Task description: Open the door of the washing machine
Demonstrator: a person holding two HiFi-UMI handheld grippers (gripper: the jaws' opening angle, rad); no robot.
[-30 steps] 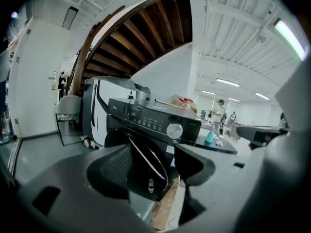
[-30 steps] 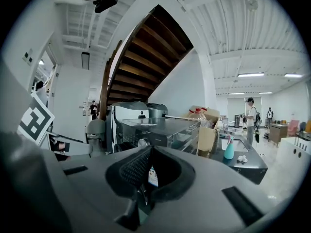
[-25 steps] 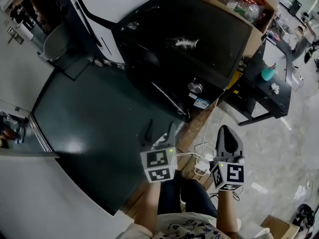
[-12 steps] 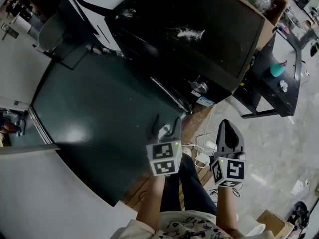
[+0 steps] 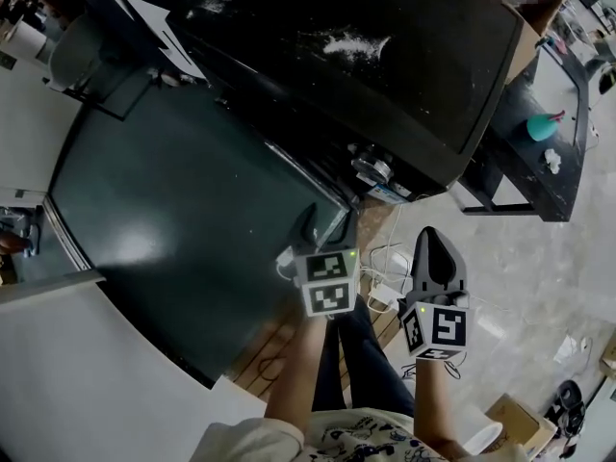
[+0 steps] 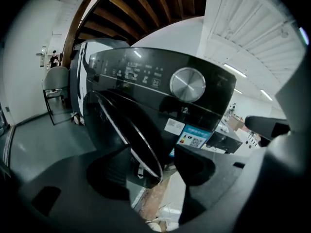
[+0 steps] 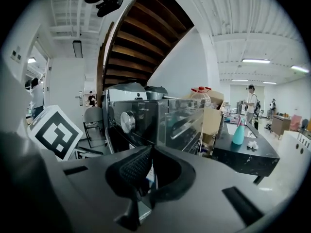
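Note:
The black washing machine [image 5: 385, 56] stands in front of me, with a chrome knob [image 5: 371, 168] on its front panel. In the head view its round door [image 5: 306, 174] faces left with its chrome rim, and it looks shut. My left gripper [image 5: 322, 227] is open, its tips just short of the door's lower edge. In the left gripper view the door's chrome rim [image 6: 127, 130] runs down into the gap between the open jaws of the left gripper [image 6: 153, 169], below the knob [image 6: 187, 84]. My right gripper [image 5: 435, 248] hangs back to the right, shut on nothing [image 7: 149, 154].
A black table [image 5: 520, 176] with a teal spray bottle [image 5: 544, 126] stands right of the machine, and a cardboard box [image 5: 525, 56] sits behind it. A white power strip and cables [image 5: 385, 292] lie on the floor between the grippers. A grey chair [image 5: 72, 56] is far left.
The left gripper has moved forward and up, closing on the door's lower edge. The right gripper has barely shifted. My head has leaned further over the machine.

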